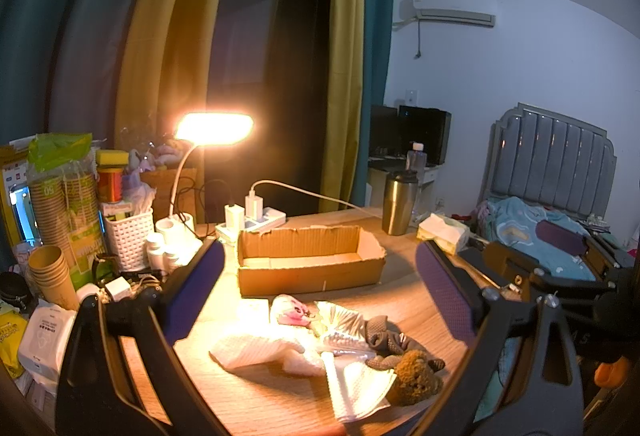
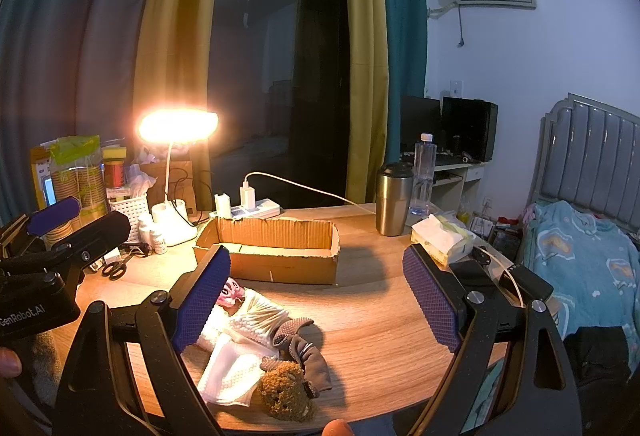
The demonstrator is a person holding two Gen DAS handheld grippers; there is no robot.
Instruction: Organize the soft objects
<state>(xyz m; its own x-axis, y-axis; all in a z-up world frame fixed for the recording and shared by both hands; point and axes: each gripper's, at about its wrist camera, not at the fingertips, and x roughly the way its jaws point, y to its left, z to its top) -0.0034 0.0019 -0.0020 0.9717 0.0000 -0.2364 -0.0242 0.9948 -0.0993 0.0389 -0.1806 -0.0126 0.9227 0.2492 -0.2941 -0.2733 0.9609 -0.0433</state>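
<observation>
Soft objects are lying heaped on the desk just below and between our left gripper's wide-open jaws, while we are holding the right gripper, equally spread and empty, with the cardboard box waiting beyond.

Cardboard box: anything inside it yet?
The cardboard box shows bare floor and inner walls, no items. Its near wall hides the front strip of the floor in both views.

black tongs | purple dimpled pads | silver screws | "GenRobot.AI" marking
</observation>
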